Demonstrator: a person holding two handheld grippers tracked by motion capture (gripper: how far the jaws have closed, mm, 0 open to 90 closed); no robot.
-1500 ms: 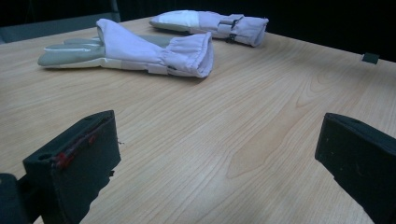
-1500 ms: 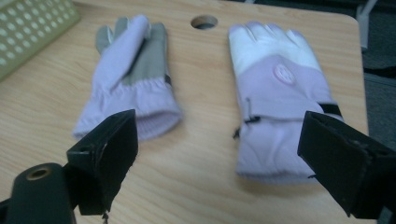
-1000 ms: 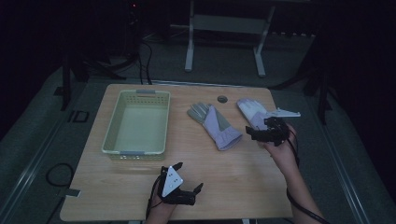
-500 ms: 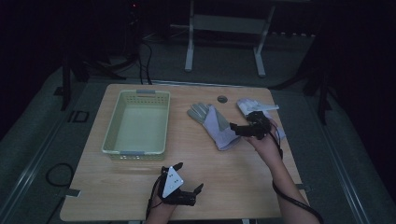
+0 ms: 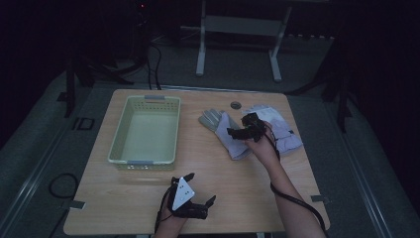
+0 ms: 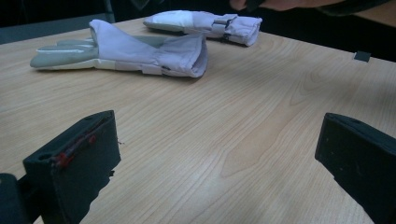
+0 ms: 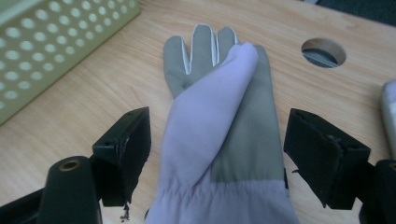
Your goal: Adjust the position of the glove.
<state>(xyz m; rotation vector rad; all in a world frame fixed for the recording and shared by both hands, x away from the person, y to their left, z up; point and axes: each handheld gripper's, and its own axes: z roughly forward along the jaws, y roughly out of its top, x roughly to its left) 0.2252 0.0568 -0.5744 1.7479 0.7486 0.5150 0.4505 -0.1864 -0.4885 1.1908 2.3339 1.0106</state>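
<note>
Grey-and-lilac glove (image 7: 219, 135), folded lengthwise, lies between the closing, not yet gripping jaws of the right gripper (image 7: 217, 156); second glove (image 5: 277, 126) near the desk's right edge, basket (image 5: 118, 148) left

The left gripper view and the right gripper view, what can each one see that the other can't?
Left gripper view alone: the second glove lying behind the first, and a small dark tab on the table's far edge. Its jaws stand wide apart over bare wood.

Right gripper view alone: the pale green basket with its dotted wall, and a round hole in the tabletop. The right hand-held gripper has its jaws on either side of the glove's cuff, not pressing it.

Both: the grey and lilac glove lying flat on the wooden table.
</note>
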